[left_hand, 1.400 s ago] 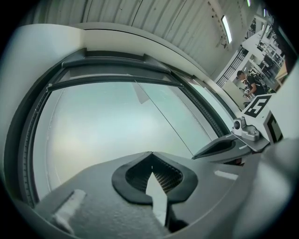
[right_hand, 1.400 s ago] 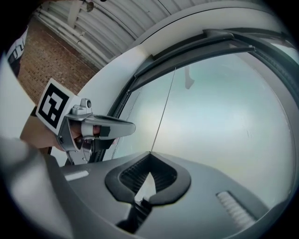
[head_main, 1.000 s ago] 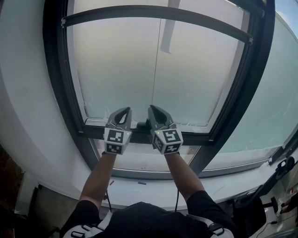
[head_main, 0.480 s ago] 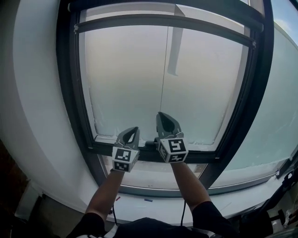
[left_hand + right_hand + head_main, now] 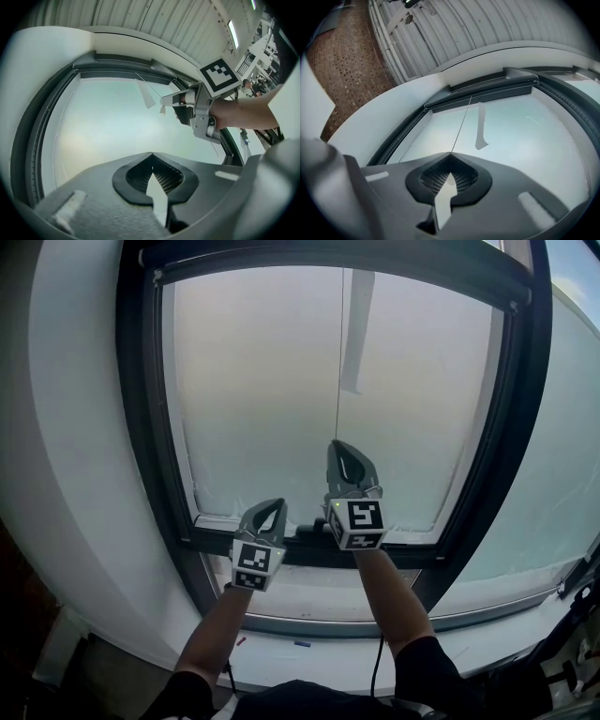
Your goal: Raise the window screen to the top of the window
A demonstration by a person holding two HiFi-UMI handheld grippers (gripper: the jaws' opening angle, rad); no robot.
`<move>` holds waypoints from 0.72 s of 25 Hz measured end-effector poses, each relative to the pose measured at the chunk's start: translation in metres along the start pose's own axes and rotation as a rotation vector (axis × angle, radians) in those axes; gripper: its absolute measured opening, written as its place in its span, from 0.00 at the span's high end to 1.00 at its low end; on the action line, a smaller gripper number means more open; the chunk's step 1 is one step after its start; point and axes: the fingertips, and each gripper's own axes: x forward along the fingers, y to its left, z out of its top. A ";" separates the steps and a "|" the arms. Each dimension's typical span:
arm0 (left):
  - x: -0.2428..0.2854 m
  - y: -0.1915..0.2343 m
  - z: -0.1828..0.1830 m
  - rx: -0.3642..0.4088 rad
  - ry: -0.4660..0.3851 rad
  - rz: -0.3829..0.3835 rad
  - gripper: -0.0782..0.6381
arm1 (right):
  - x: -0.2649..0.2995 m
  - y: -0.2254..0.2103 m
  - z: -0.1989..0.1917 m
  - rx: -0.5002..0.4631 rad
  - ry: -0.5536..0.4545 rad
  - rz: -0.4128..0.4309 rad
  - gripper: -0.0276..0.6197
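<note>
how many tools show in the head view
2. The left tool is low, at the dark crossbar. The right tool is just right of it and higher, in front of the pale pane. None looks hidden.

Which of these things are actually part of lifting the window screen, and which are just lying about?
In the job: screen bar, cord, window frame, right gripper shut on the cord, left gripper.
Just there: pale strip on the glass, small blue thing on the sill.

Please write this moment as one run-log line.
left gripper: shut, empty, near dark lower window bar | right gripper: shut on thin dark cord
</note>
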 end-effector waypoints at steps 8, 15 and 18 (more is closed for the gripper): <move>-0.010 -0.001 -0.001 0.004 0.027 0.009 0.89 | -0.008 -0.004 -0.001 0.080 -0.029 -0.005 0.77; -0.027 -0.016 -0.027 -0.084 -0.028 -0.069 0.89 | -0.066 0.017 -0.061 0.142 0.048 0.017 0.77; -0.044 -0.021 -0.045 -0.184 -0.055 -0.096 0.89 | -0.104 0.021 -0.088 0.189 0.089 -0.014 0.80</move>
